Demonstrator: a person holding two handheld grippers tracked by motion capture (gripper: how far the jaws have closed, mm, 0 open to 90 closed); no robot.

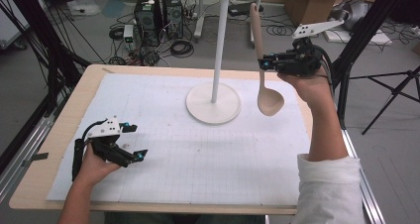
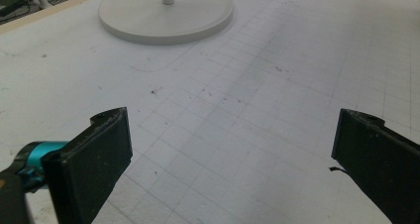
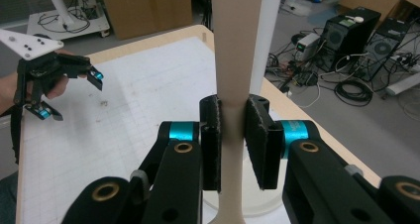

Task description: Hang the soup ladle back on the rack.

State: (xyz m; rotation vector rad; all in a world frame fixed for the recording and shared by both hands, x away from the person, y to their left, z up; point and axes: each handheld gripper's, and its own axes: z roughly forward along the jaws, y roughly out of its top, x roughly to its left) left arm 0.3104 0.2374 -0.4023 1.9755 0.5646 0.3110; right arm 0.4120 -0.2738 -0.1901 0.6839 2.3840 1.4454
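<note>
overhead view, two close jaw-level views

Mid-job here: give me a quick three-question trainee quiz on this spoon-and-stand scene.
1. True or false: the left gripper holds the spoon.
2. The spoon's bowl hangs: A) above the jaws B) below the jaws C) flat on the mat.
3. What rises from the round base?

Key
1. False: its jaws stand open and empty; the right gripper clamps the spoon's handle.
2. B
3. A white pole with hooks at the top.
</note>
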